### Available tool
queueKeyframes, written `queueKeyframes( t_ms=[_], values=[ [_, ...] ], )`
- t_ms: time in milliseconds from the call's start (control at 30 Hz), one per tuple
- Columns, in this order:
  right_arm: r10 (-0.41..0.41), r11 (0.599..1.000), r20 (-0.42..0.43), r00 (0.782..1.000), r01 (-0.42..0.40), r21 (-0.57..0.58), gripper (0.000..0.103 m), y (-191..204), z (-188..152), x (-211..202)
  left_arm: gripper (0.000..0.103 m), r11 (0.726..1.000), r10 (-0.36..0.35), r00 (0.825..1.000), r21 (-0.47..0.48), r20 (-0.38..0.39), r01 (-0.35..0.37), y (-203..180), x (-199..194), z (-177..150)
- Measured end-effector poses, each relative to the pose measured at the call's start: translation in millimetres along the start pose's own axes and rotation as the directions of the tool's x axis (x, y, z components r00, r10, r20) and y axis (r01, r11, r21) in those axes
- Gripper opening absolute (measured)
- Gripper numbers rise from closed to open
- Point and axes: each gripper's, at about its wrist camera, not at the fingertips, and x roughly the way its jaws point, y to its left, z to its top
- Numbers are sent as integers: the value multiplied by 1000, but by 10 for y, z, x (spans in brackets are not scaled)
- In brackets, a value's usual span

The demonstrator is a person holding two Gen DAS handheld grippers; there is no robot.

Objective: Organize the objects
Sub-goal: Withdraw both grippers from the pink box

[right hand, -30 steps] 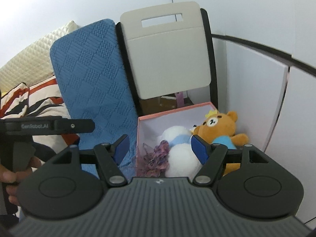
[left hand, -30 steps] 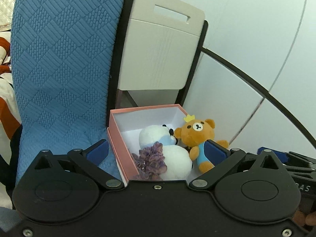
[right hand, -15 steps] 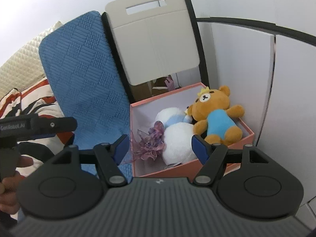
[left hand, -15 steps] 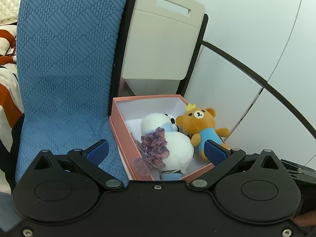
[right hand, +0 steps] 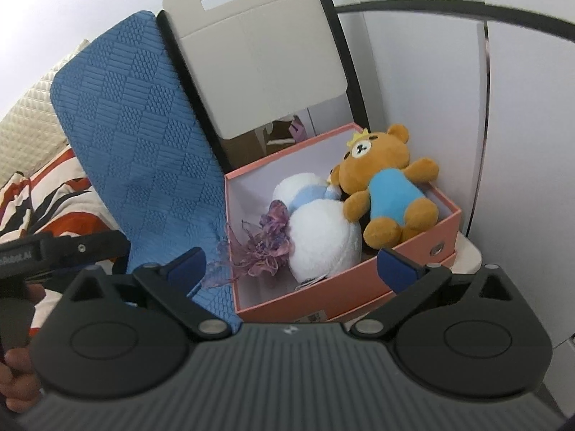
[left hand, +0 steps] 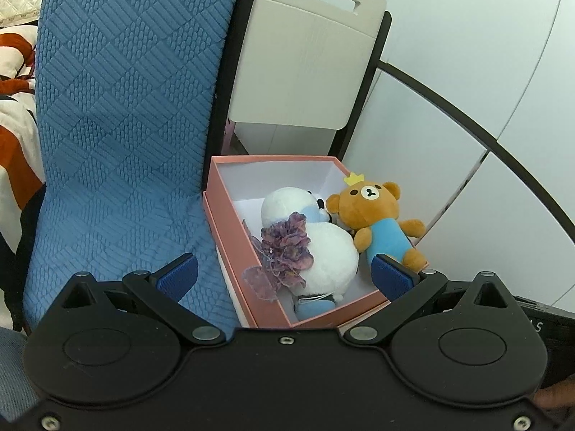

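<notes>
— Pink box [right hand: 345, 287] looms closer; right gripper [right hand: 291, 264] has just spread its fingers wide, nothing between them.
— Left gripper [left hand: 284, 273] is spread too, empty. Bear [right hand: 386, 190] sits inside; a grab looks next.

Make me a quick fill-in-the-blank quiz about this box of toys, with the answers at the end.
1. The brown teddy bear wears a yellow ____ on its head.
2. The toys lie in a ____ box.
3. The purple fabric flower lies against the ____ plush toy.
4. The right gripper's jaws are ____.

Answers: crown; pink; white; open
</notes>
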Motion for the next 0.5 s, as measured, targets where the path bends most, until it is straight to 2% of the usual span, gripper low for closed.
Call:
queueKeyframes(
  t_ms=[500],
  values=[
    [-23, 1000, -25, 999, 23, 10, 103, -43, -14, 34, 103, 1000, -11, 1000, 3, 12, 11, 4, 24, 2]
  ],
)
